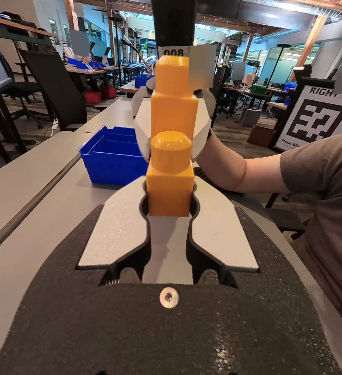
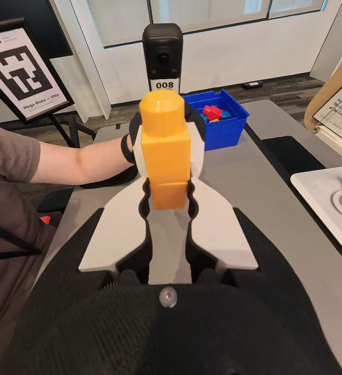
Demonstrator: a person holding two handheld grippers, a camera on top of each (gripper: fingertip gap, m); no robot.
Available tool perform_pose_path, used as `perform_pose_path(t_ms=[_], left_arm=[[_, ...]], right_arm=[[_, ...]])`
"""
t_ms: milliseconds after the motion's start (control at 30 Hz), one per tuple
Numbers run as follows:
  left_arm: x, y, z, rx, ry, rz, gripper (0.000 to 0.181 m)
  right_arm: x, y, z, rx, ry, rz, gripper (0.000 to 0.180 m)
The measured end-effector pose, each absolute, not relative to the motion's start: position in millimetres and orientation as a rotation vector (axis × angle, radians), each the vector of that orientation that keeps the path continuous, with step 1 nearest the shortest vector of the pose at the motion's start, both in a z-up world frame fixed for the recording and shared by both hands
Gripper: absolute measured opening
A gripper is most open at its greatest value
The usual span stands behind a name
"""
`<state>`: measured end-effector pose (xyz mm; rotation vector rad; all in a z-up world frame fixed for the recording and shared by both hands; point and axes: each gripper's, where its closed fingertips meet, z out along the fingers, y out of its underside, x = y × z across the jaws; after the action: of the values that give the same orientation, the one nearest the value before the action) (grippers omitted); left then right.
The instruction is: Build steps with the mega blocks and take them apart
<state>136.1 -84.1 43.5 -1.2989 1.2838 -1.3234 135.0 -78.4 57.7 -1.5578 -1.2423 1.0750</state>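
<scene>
The left hand-held gripper (image 1: 170,199) clamps the orange step's (image 1: 173,142) low end above the table (image 1: 34,192); the right hand-held gripper (image 2: 168,197) clamps its tall end (opposite). Uneven pulling could twist a block free and drop it.

- Our left gripper (image 1: 169,194) has a black, grainy body, broad and rounded, with one silver screw (image 1: 168,297) set in the middle near the fingers.
- Its two fingers (image 1: 121,225) are pale grey flat plates that taper forward, with black wavy inner edges.
- Our right gripper (image 2: 168,195) has the same build: black body, silver screw (image 2: 167,297), pale grey fingers (image 2: 216,227) with wavy black pads.
- We wear a grey-brown short sleeve (image 1: 324,162) and a black band (image 2: 126,151) at the wrist.
</scene>
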Motion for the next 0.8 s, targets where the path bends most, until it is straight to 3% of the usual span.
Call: perform_pose_path(t_ms=[567, 700, 800], left_arm=[[139, -83, 51, -1.235, 1.231, -1.287, 0.037], [135, -79, 53, -1.241, 1.207, -1.303, 0.037], [137, -82, 51, -1.249, 1.221, -1.321, 0.037]], right_arm=[[139, -79, 61, -1.499, -1.257, 1.07, 0.036], [143, -77, 83, -1.435, -1.154, 1.08, 0.054], [143, -75, 94, -1.399, -1.084, 1.071, 0.055]])
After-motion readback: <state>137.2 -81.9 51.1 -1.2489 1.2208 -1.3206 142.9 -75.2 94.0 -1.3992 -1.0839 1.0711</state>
